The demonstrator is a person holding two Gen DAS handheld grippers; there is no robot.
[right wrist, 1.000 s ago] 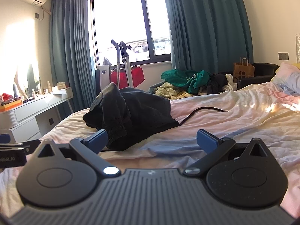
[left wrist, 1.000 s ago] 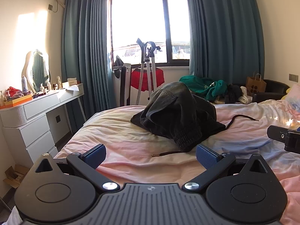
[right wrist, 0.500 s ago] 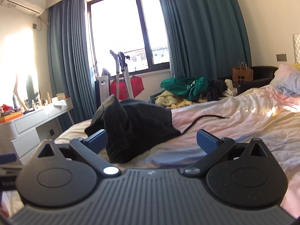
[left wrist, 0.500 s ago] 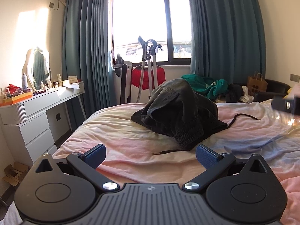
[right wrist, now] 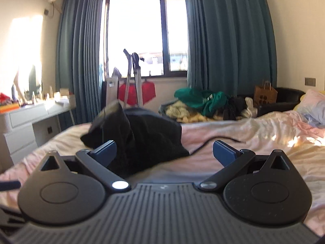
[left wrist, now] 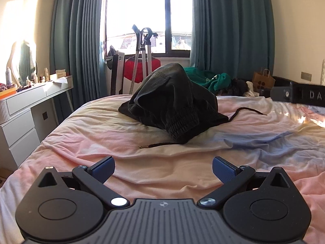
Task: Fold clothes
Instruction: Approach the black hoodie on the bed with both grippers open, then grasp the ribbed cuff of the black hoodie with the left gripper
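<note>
Left gripper jaws apart, empty; right gripper jaws apart, empty; crumpled black trousers heaped on bed.

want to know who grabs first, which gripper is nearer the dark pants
Right. The right gripper is open with the dark pants right at its left finger. The left gripper is open, farther back, with bare sheet before the pants.

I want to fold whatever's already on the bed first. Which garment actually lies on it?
The dark pants, heaped on the pink bedsheet. The green garment lies in the pile beyond the bed.
</note>
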